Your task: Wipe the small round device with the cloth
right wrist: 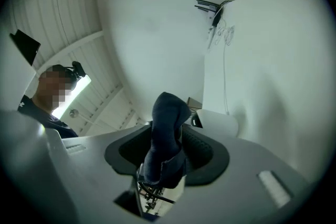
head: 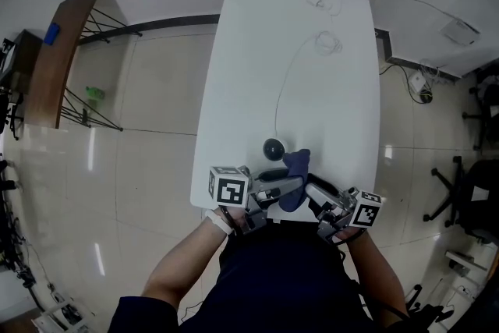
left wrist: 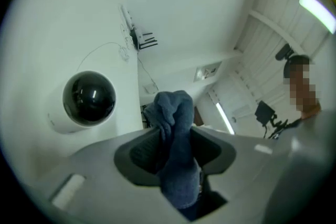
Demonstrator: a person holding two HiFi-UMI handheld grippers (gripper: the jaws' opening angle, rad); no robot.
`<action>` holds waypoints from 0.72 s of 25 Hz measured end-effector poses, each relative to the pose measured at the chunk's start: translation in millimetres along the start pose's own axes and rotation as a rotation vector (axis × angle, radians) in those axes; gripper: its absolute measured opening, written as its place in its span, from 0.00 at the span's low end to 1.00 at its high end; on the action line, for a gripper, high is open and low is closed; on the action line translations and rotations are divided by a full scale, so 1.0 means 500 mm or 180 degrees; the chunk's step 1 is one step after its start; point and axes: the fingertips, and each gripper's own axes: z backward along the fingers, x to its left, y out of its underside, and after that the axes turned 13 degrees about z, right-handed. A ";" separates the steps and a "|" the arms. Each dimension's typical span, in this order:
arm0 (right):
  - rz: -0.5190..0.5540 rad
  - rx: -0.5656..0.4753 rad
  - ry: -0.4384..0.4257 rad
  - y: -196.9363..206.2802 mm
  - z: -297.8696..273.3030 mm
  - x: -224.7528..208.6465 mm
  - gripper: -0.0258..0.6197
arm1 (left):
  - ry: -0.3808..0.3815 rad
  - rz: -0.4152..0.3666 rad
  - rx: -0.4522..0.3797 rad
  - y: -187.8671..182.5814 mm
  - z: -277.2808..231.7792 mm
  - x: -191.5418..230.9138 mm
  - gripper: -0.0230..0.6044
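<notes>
— Where is the thing you mean to wipe?

— The small round white device with the glossy black dome (head: 274,147) stands on the long white table (head: 234,90), near the end closest to me. From my hands it lies at twelve o'clock. Its thin white cable (head: 282,82) runs on toward twelve too.

— And the cloth?

— The dark blue fuzzy cloth (head: 295,171) is bunched between my two tools, just beside the device at its four o'clock. I cannot tell whether it touches the dome.

— What are your tongs doing?

— My left tongs (left wrist: 174,136) pinch one bunched end, and the fold stands up out of the pads. My right tongs (right wrist: 167,139) pinch the other end, with cloth against both pads. Their tips face each other at the table's near edge.
</notes>
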 end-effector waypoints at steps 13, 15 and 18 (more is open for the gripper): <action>0.1005 0.0802 0.0070 0.053 -0.056 0.035 0.35 | 0.0040 0.1030 -0.0565 0.016 0.025 0.034 0.37; 0.0803 0.0753 0.0033 0.064 -0.054 0.036 0.33 | 0.0066 0.1053 -0.0524 0.025 0.027 0.040 0.37; 0.0469 0.0643 -0.0076 0.078 -0.053 0.041 0.32 | 0.0162 0.0907 -0.0408 0.029 0.026 0.037 0.41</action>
